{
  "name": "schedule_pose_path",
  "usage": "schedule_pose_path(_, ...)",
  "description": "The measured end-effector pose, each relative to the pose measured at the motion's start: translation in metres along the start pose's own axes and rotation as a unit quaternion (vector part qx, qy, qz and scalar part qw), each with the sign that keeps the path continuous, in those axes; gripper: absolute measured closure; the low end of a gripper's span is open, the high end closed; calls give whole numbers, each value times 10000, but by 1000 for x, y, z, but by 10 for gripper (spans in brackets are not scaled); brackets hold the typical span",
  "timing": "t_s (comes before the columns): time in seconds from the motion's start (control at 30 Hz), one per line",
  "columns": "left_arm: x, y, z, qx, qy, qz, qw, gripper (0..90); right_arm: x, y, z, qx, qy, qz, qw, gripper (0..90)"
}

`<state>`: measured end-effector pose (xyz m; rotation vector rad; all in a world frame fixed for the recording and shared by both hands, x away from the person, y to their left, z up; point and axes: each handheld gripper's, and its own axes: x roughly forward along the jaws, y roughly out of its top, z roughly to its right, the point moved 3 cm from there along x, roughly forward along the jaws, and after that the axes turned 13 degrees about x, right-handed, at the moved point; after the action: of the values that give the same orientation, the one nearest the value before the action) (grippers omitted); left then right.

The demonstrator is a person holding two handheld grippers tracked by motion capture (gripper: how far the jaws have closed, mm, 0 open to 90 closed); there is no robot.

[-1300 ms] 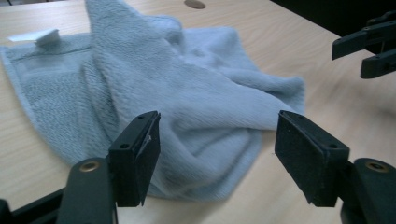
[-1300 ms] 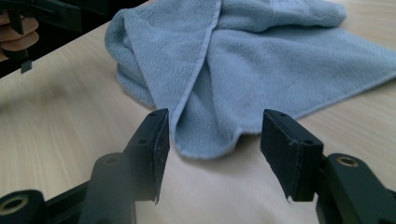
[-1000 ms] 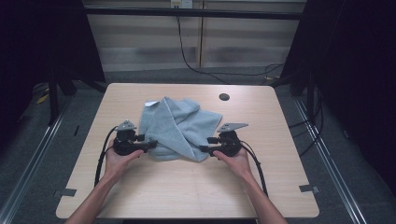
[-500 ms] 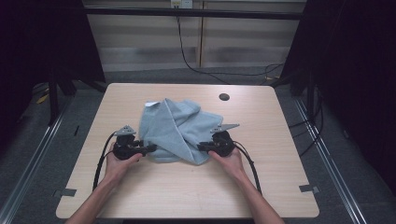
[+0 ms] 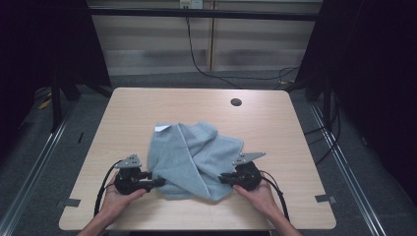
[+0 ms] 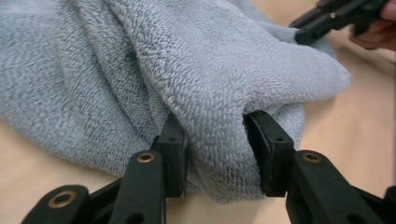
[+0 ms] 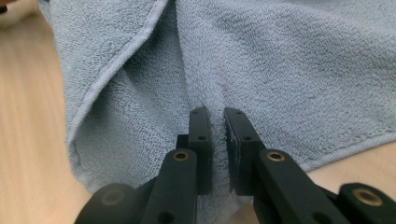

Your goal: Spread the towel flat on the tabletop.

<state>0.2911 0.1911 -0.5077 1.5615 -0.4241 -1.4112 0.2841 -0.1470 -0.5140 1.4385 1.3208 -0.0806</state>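
The right tongs (image 7: 214, 140) are pinching a thin ridge of the grey-blue towel (image 5: 194, 157) with the jaws nearly together, while the left tongs (image 6: 215, 154) are standing wider around a thick folded bunch at the towel's near left corner, the terry bulging between the jaws. The towel is lying crumpled on the near middle of the desk (image 5: 147, 105), and it is looking soft, light and limp, likely to sag and stretch. The stitched hem (image 7: 116, 60) or a corner would probably be giving the surest hold.
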Motion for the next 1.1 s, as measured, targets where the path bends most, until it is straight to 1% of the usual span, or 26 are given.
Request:
schedule_pose_path(0.07, -4, -2, 11, 52, -105, -85, 9999, 596, -5, -11, -5, 96, 120, -1, 9999, 817)
schedule_pose_path(0.1, -7, -2, 17, 58, -140, -88, 9998, 590, -7, -17, -8, 112, 155, 6, 9998, 808)
schedule_pose_path(0.2, -15, -9, 31, 62, -346, -69, 9994, 560, -14, -32, -16, 251, 332, -63, 9991, 763)
schedule_pose_path(0.23, -17, -11, 34, 71, -389, -66, 9992, 541, -17, -34, -18, 277, 377, -46, 9989, 734)
schedule_pose_path(0.27, -19, -11, 35, 8, -413, -44, 9991, 503, -21, -34, -19, 284, 405, 20, 9988, 686)
schedule_pose_path(0.33, -22, -11, 35, 25, -399, -17, 9992, 424, -29, -30, -19, 304, 452, 221, 9983, 632)
schedule_pose_path(0.37, -25, -7, 32, 15, -287, 137, 9995, 407, -32, -27, -17, 302, 425, 304, 9982, 606)
schedule_pose_path(0.4, -25, -7, 32, 15, -287, 137, 9995, 388, -32, -27, -17, 302, 425, 304, 9982, 606)
schedule_pose_path(0.43, -27, 0, 26, -22, -262, 163, 9995, 363, -35, -18, -10, 348, 376, 449, 9977, 571)
schedule_pose_path(0.47, -27, 4, 23, -27, -195, 212, 9996, 362, -36, -14, -6, 337, 345, 495, 9976, 569)
schedule_pose_path(0.5, -26, 8, 20, -18, -187, 253, 9995, 353, -35, -9, -2, 349, 258, 538, 9976, 553)
schedule_pose_path(0.57, -28, 16, 16, 20, -218, 283, 9994, 340, -33, 1, 8, 350, 123, 578, 9976, 527)
schedule_pose_path(0.6, -29, 20, 14, 59, -164, 333, 9993, 339, -33, 6, 12, 367, 76, 639, 9973, 523)
schedule_pose_path(0.7, -33, 34, 4, 79, 3, 578, 9983, 337, -29, 19, 21, 336, -72, 712, 9969, 479)
schedule_pose_path(0.77, -30, 43, -6, 46, 117, 613, 9980, 337, -23, 26, 28, 397, -126, 675, 9968, 454)
schedule_pose_path(0.8, -27, 47, -12, 39, 203, 605, 9980, 338, -19, 28, 31, 405, -176, 649, 9969, 440)
schedule_pose_path(0.83, -22, 51, -19, 26, 257, 588, 9979, 337, -14, 30, 34, 389, -178, 613, 9972, 422)
schedule_pose_path(0.87, -17, 54, -25, -28, 307, 614, 9976, 337, -9, 31, 37, 411, -209, 558, 9974, 413)
schedule_pose_path(0.9, -11, 56, -32, -66, 313, 550, 9980, 334, -4, 31, 39, 427, -191, 560, 9973, 407)
schedule_pose_path(0.93, -4, 58, -37, -87, 351, 540, 9979, 321, 1, 30, 40, 449, -177, 507, 9975, 388)
schedule_pose_path(0.97, 3, 60, -42, -121, 373, 519, 9979, 311, 6, 30, 41, 413, -177, 467, 9979, 376)
schedule_pose_path(1.0, 3, 60, -42, -121, 373, 519, 9979, 309, 6, 30, 41, 413, -177, 467, 9979, 376)
schedule_pose_path(1.03, 13, 62, -46, -161, 343, 425, 9984, 291, 14, 27, 41, 339, -220, 316, 9987, 348)
schedule_pose_path(1.07, 17, 63, -48, -126, 344, 438, 9984, 288, 16, 27, 41, 299, -236, 299, 9988, 337)
schedule_pose_path(1.1, 29, 63, -51, -253, 318, 457, 9981, 284, 18, 26, 41, 289, -257, 259, 9989, 329)
